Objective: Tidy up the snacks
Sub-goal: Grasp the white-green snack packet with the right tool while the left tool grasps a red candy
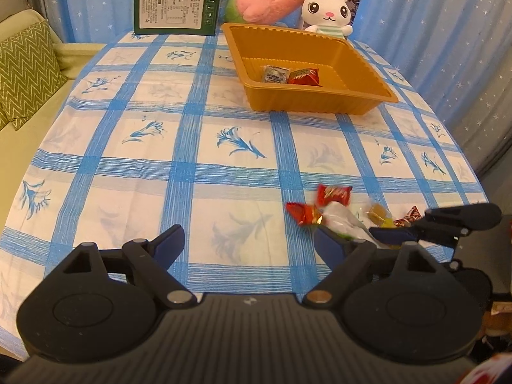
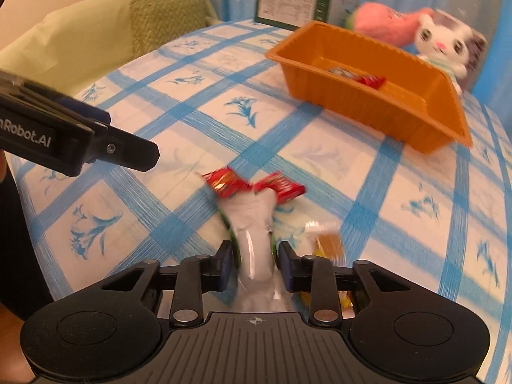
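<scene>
Right wrist view: our right gripper (image 2: 254, 262) has its jaws closed on a white snack packet (image 2: 254, 224), pinched between the blue pads, its far end reaching out past the fingertips. Two red candies (image 2: 256, 185) lie just beyond that end, an amber candy (image 2: 329, 243) just right of the jaws. Far ahead and to the right sits the orange tray (image 2: 416, 112), with wrapped sweets inside. Our left gripper (image 1: 248, 243) hovers with jaws spread wide, nothing between them; the same packet (image 1: 339, 220) lies just past its right finger.
</scene>
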